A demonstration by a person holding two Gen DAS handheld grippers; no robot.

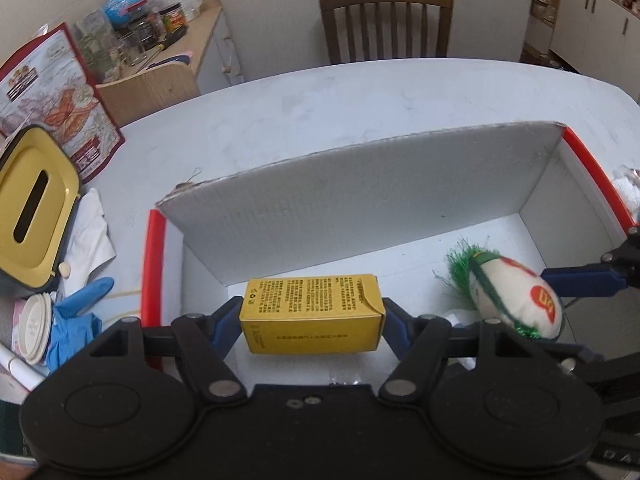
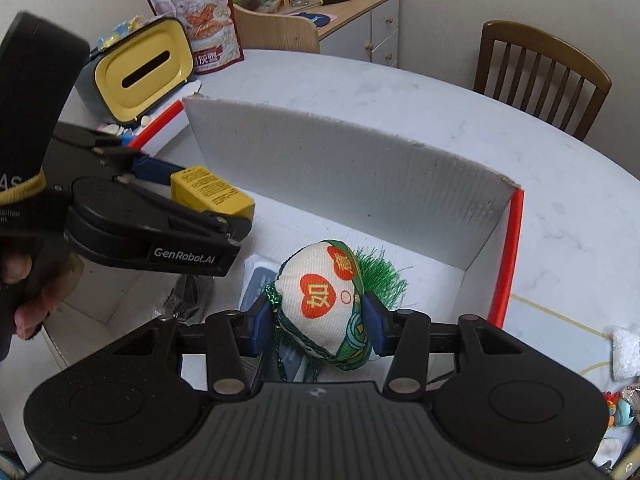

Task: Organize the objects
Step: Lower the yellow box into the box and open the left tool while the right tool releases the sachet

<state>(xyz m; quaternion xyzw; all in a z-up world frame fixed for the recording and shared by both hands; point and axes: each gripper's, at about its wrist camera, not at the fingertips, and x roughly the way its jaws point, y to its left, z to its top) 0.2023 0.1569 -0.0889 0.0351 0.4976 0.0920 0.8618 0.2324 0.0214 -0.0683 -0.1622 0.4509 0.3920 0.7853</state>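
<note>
Cardboard formed the tall grey flap of an open box (image 1: 360, 196) with red-edged sides that stood on a white table (image 1: 360, 92). Both grippers hung over the box's white floor. The left gripper (image 1: 312, 320) was clamped on a small yellow carton (image 1: 316, 312), its blue pads pressed against the carton's two short ends; the carton lay level, printed side up, held over the left part of the box near the left wall. In the right wrist view the same carton (image 2: 210, 194) showed sticking out past the left gripper's black body, with a hand (image 2: 24, 292) wrapped round the handle at the left edge.

The right gripper (image 2: 314, 322) was closed on a white stuffed pouch (image 2: 324, 300) with red heart patches, green trim and a green tassel (image 2: 380, 280) fanned out behind it. From the left wrist view the pouch (image 1: 520, 296) sat in the right half of the box, well apart from the carton, pinched between blue fingers (image 1: 580, 278) that came in from the right. Whether the pouch touched the floor of the box could not be told.

Beneath the pouch, inside the box, lay a flat pale blue packet (image 2: 260, 284) and something dark beside it (image 2: 192, 296), too hidden to name.

Outside the box, to its left, stood a yellow-lidded tissue holder (image 1: 36, 208), a blue glove (image 1: 76, 316) and a printed snack bag (image 1: 60, 96). A wooden chair (image 1: 386, 20) stood past the far side of the table.
</note>
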